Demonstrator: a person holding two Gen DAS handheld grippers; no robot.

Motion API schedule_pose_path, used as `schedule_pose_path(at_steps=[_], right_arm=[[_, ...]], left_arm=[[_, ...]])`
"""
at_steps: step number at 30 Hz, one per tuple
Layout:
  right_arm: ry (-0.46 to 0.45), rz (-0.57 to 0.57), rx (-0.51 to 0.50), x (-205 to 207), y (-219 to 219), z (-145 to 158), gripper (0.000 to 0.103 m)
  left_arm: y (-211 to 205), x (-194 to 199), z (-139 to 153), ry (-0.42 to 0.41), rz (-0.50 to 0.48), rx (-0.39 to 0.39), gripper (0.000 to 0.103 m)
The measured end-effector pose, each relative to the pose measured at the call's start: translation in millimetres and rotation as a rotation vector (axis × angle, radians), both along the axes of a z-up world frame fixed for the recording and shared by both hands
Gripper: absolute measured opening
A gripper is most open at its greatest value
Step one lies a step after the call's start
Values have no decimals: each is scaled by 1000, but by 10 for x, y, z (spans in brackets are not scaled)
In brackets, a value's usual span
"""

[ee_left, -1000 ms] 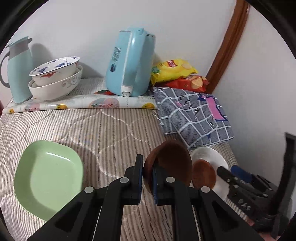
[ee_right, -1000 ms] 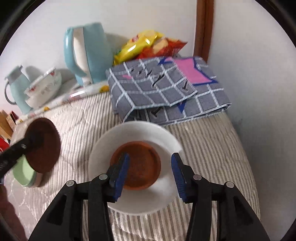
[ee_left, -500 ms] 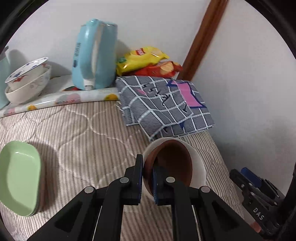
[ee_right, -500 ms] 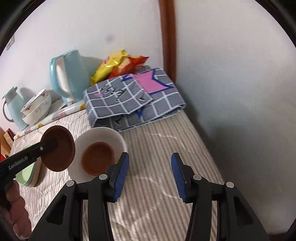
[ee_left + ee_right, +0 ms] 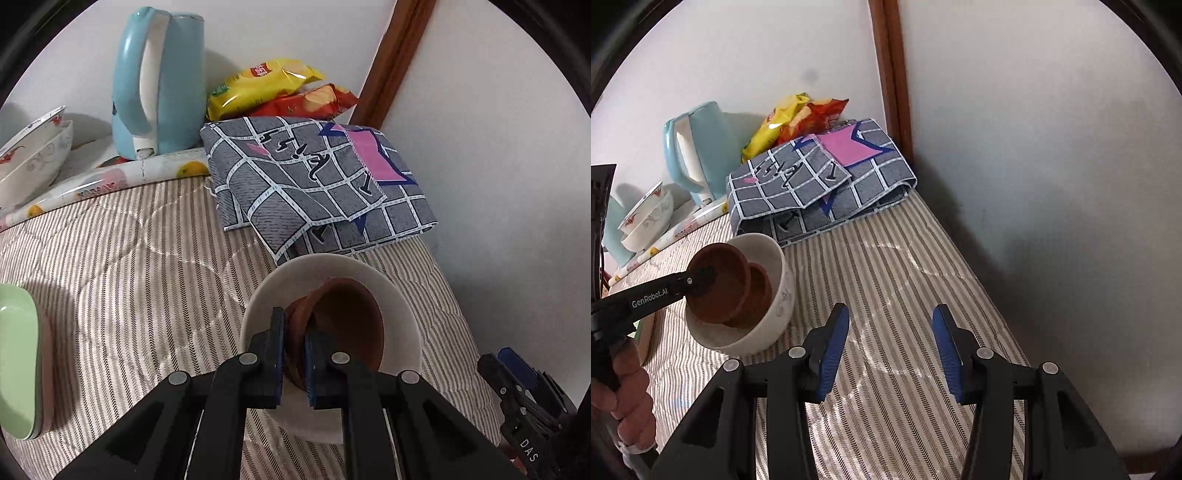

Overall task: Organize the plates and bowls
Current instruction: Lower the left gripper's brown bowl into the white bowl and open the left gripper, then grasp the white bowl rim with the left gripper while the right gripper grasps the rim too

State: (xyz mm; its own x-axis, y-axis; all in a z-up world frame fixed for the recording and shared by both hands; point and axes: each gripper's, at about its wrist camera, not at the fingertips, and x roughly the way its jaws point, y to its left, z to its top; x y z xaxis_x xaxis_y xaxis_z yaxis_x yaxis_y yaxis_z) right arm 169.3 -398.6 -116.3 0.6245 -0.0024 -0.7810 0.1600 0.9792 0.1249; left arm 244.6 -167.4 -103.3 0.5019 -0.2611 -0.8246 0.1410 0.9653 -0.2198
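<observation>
Readable markings: "GenRobot.AI", white lettering on the black arm of the left tongs [image 5: 701, 282], at the left of the right wrist view. "DAS", white on the right tongs [image 5: 517, 398], near right corner, left wrist view.

left wrist: close, down on white bowl [image 5: 332, 288] | right wrist: beside – shares bowl [image 5: 775, 295]

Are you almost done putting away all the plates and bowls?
Partly. Done: two patterned bowls sit nested by the kettle, and one small brown dish lies in the white bowl. In hand: the left gripper pinches a second brown dish, tilted over that bowl. The right gripper is open, holding nothing. Left: releasing the dish; the green plate sits apart.
</observation>
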Motion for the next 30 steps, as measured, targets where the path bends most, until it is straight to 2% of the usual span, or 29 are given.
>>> schedule_pose_path(at_steps=[20,27,30], right_arm=[[12,5,8,-14,44,-16,47],[-4,47,15,60,170,60,47],[-9,70,32,124,249,101,47]], left_arm=[[11,66,-59,50,-21,-56,12],[105,-29,158,-4,-31,-58,19],[187,-53,253,-25,-30,-60,26]])
